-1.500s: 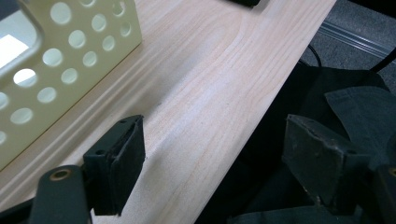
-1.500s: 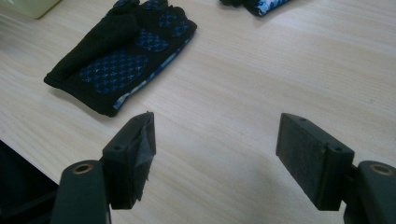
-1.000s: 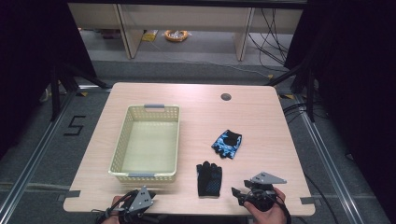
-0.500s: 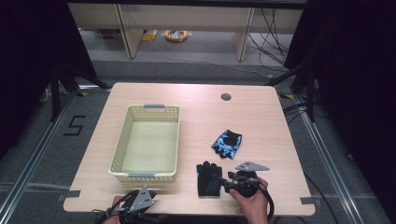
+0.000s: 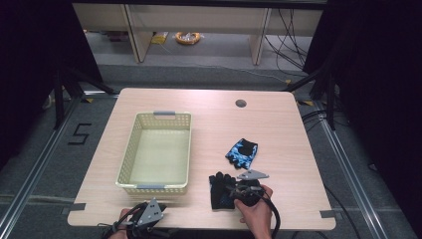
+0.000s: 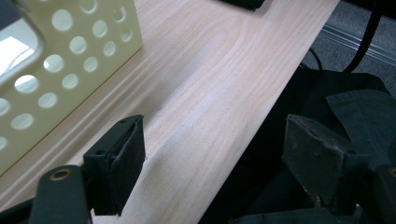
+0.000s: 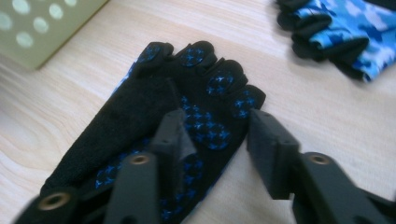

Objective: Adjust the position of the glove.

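Observation:
A black glove with blue grip dots (image 5: pixel 220 190) (image 7: pixel 140 107) lies palm up near the table's front edge. My right gripper (image 5: pixel 240 190) (image 7: pixel 217 128) is open right over it: one jaw hovers above the palm, the other above bare wood just off the glove's edge. A blue camouflage glove (image 5: pixel 242 152) (image 7: pixel 336 28) lies a little farther back. A cream perforated basket (image 5: pixel 130 154) (image 6: pixel 70 60) stands empty at the left. My left gripper (image 5: pixel 145 217) (image 6: pixel 219 154) hangs open over the table's front edge, below the basket, with nothing between its jaws.
The wooden table (image 5: pixel 268 119) has a round cable hole (image 5: pixel 241 103) at the back right. Dark clothing (image 6: pixel 327 107) lies just off the front edge under my left gripper. Cables (image 5: pixel 185 37) and shelving legs sit on the floor beyond.
My right gripper has moved left from the table's front right onto the black glove, and its jaws now straddle the glove's edge. The left gripper has stayed put.

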Motion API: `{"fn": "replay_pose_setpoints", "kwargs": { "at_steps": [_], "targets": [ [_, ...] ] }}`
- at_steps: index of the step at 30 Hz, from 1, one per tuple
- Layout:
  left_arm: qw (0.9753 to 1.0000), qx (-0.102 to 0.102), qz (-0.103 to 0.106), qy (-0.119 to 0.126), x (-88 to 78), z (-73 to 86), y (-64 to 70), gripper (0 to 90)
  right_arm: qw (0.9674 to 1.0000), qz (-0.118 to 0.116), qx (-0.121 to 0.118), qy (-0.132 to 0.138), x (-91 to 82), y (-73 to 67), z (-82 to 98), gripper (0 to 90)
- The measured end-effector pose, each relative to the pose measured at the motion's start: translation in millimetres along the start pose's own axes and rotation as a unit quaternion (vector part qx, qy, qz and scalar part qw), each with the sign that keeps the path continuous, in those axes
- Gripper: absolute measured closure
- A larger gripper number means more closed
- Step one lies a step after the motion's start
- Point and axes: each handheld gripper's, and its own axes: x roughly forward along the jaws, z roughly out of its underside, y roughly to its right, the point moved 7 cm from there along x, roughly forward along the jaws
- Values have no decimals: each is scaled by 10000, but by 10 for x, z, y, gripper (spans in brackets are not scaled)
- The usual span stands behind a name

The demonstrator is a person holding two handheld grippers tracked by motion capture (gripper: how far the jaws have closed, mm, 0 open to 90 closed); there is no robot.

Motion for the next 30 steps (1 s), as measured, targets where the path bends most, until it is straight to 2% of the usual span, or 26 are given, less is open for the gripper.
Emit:
{"fn": "replay_pose_setpoints", "kwargs": {
  "at_steps": [1,2,3,4,5,6,7,8,9,10,13,15,16,17,19,21,22,23,26,28,30],
  "targets": [
    [10000,26,-6,4,0,1,-1,206,9999,59,-100,17,3,3,-2,683],
    [10000,24,-2,-6,-2,-1,-5,206,9998,-96,-158,22,12,-18,4,730],
    [10000,24,-2,-6,-2,-1,-5,206,9998,-96,-158,22,12,-18,4,730],
    [10000,-85,-7,-5,3,3,1,206,9994,-46,-326,72,13,7,1,753],
    [10000,-17,-12,-66,-1,12,-9,207,9990,-112,-420,143,8,14,-11,844],
    [10000,-38,8,-50,7,13,-3,207,9975,-201,-618,279,13,26,-34,867],
    [10000,-47,9,-42,7,11,-1,207,9979,-184,-605,157,-4,28,-21,873],
    [10000,-43,2,-2,0,-2,1,207,9979,-279,-574,150,-21,20,-26,879],
    [10000,-43,2,-2,0,-2,1,207,9979,-279,-574,150,-21,20,-26,879],
    [10000,25,0,6,-1,-5,-4,207,9965,-356,-719,225,-32,26,-49,881],
    [10000,30,2,2,0,-2,-3,207,9955,-481,-744,322,-81,4,-93,882],
    [10000,36,14,18,-5,-9,-5,207,9933,-544,-917,438,-156,-22,-151,882],
    [10000,-91,19,31,-4,-5,12,207,9928,-562,-950,473,-205,-48,-176,883],
    [10000,-80,22,26,-4,-3,10,207,9900,-620,-1148,545,-253,-65,-209,883],
    [10000,-5,2,-13,-7,1,-5,207,9872,-776,-1272,565,-378,-151,-255,883],
    [10000,-85,28,-6,2,2,2,207,9813,-922,-1576,607,-460,-193,-299,883],
    [10000,-80,7,-14,2,5,-2,207,9767,-1013,-1809,550,-545,-234,-319,883],
    [10000,-90,15,-13,5,7,-1,207,9767,-1013,-1809,550,-545,-234,-319,883],
    [10000,-71,27,-16,3,0,-15,207,9686,-1202,-2139,406,-594,-224,-335,883],
    [10000,-6,24,-12,1,-5,-25,207,9605,-1458,-2365,159,-587,-183,-328,883],
    [10000,-9,13,-18,3,-5,-30,207,9612,-1491,-2320,81,-587,-172,-322,883]
  ]
}}
